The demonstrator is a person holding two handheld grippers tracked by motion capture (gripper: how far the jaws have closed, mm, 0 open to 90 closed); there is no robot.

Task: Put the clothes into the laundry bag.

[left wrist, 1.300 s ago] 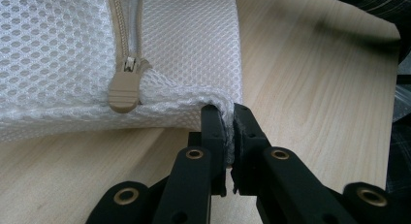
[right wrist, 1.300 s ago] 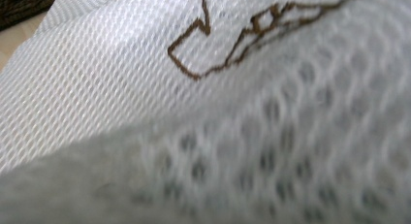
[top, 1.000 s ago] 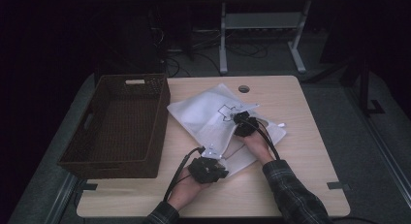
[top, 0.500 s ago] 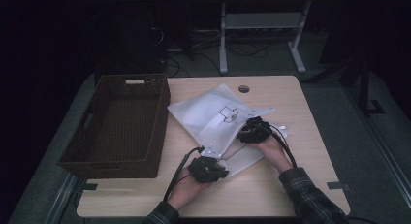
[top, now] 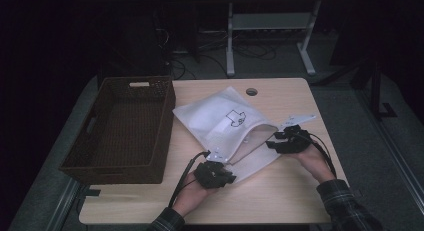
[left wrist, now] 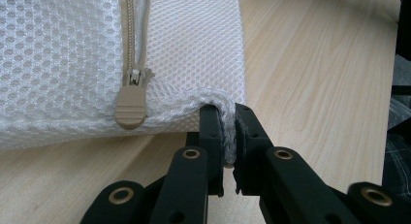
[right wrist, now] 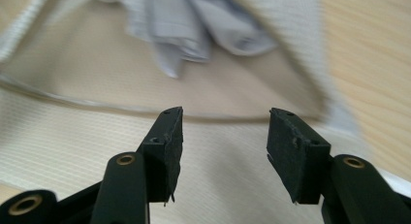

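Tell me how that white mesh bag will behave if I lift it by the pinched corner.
Probably floppy: the mesh bag already bunches where the left gripper pinches it. Likely light, being thin netting. Its mouth gapes, so the cloth inside might slide out.

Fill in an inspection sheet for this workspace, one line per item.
Surface: wooden table, round hole near the far edge.
Job's things: white mesh bag, mouth gaping, pale cloth inside; beige zipper pull.
Clutter: brown wicker basket.
Grippers: left gripper shut on the bag's corner; right gripper open, jaws just opened, nothing between them.
Cables: black cable from the left gripper.
Surroundings: dark floor, metal frame behind.
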